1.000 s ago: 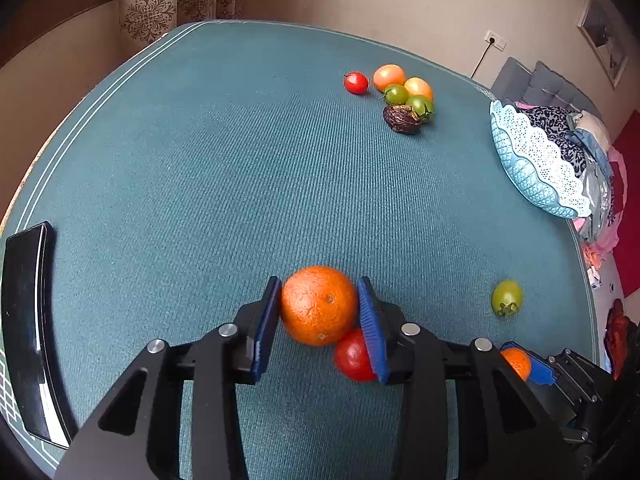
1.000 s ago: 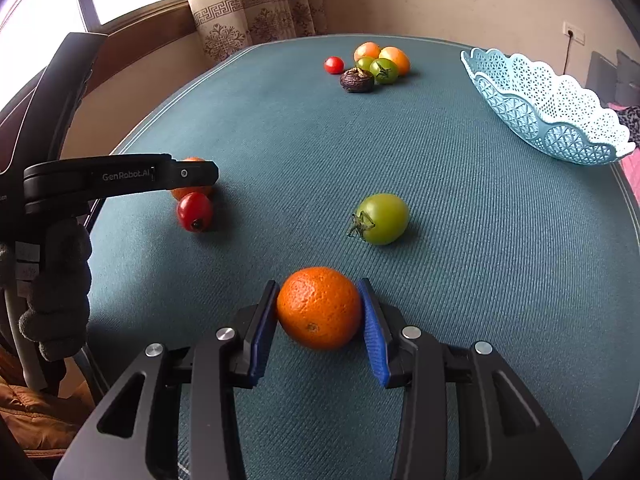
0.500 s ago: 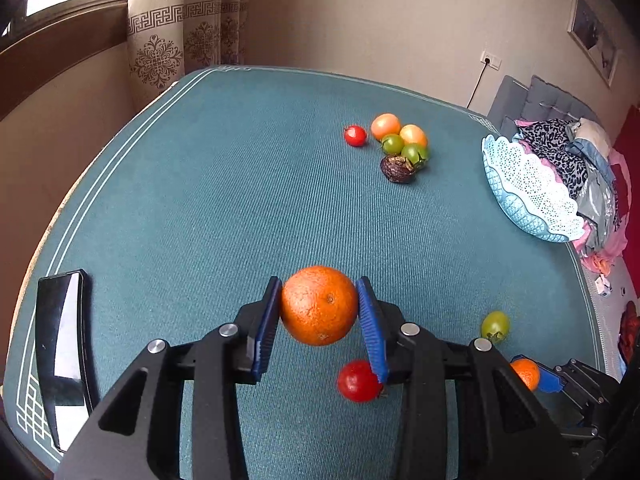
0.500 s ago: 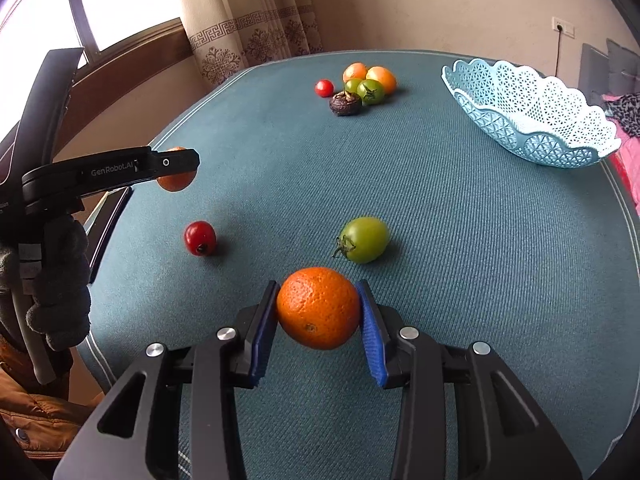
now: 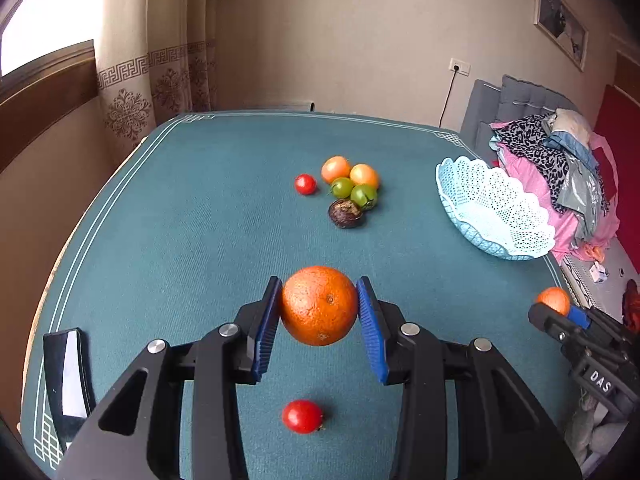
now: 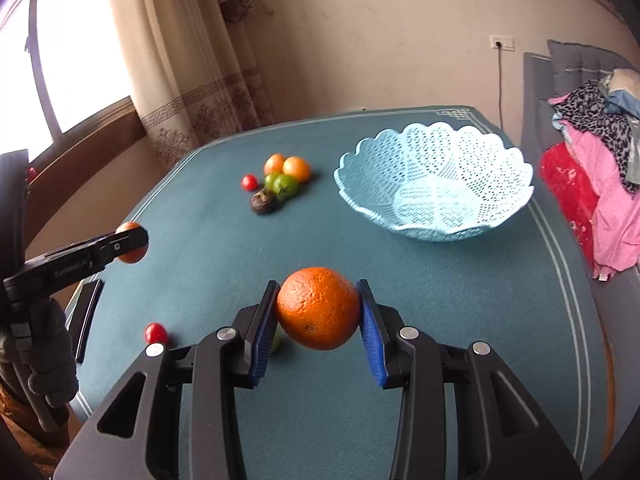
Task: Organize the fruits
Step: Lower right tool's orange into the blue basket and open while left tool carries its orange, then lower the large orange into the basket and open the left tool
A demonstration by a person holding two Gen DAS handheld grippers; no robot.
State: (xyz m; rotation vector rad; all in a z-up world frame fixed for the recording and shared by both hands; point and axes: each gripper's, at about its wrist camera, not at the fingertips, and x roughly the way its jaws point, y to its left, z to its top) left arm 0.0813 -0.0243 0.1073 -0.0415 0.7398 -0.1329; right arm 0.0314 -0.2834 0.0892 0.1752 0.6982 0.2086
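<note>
My left gripper [image 5: 319, 320] is shut on an orange [image 5: 319, 305], held well above the teal table [image 5: 180, 240]. My right gripper [image 6: 319, 320] is shut on a second orange [image 6: 319, 307], also lifted; it shows at the right edge of the left wrist view [image 5: 554, 300]. The light blue lattice basket [image 6: 460, 152] sits empty ahead and right of the right gripper, and in the left wrist view [image 5: 496, 216]. A red cherry tomato [image 5: 302, 416] lies on the table below the left gripper. A green tomato [image 6: 277, 342] peeks from behind the right gripper's left finger.
A cluster of several small fruits [image 5: 350, 188] lies at the far middle of the table, with a red cherry tomato [image 5: 305, 183] beside it. A black phone [image 5: 66, 380] lies at the near left edge. A pile of clothes [image 6: 600, 168] lies beyond the table's right edge.
Both grippers have risen from the table with their oranges. The red tomato and green tomato stayed on the cloth and now sit lower in view. The basket has come more fully into view.
</note>
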